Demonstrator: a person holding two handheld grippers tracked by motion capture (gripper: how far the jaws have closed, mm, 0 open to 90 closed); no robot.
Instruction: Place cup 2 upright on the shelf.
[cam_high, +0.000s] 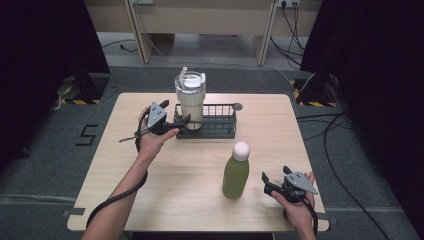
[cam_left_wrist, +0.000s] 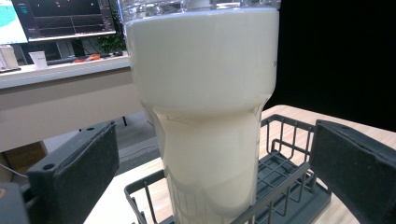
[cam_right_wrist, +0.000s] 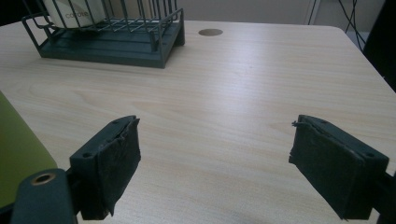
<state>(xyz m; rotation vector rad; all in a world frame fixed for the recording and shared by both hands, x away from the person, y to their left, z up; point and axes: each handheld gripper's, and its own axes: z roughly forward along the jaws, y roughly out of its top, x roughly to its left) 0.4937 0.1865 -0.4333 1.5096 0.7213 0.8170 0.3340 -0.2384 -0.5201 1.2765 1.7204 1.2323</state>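
A cream tumbler (cam_high: 190, 97) (cam_left_wrist: 205, 107) with a clear lid and straw stands upright in the left end of a dark wire rack (cam_high: 214, 122) (cam_left_wrist: 280, 172) (cam_right_wrist: 112, 39). My left gripper (cam_high: 182, 121) (cam_left_wrist: 210, 172) is open at the rack's left end, its pads either side of the tumbler's lower body without touching it. A green bottle (cam_high: 235, 172) (cam_right_wrist: 18, 154) with a white cap stands on the table's front half. To the right of the bottle, my right gripper (cam_high: 267, 184) (cam_right_wrist: 215, 172) is open, with bare table between its pads.
The light wooden table (cam_high: 200, 170) has a round cable hole (cam_high: 237, 106) (cam_right_wrist: 210, 32) behind the rack. Cables lie on the floor at the right. In the left gripper view a desk (cam_left_wrist: 60, 74) with monitors stands beyond the table.
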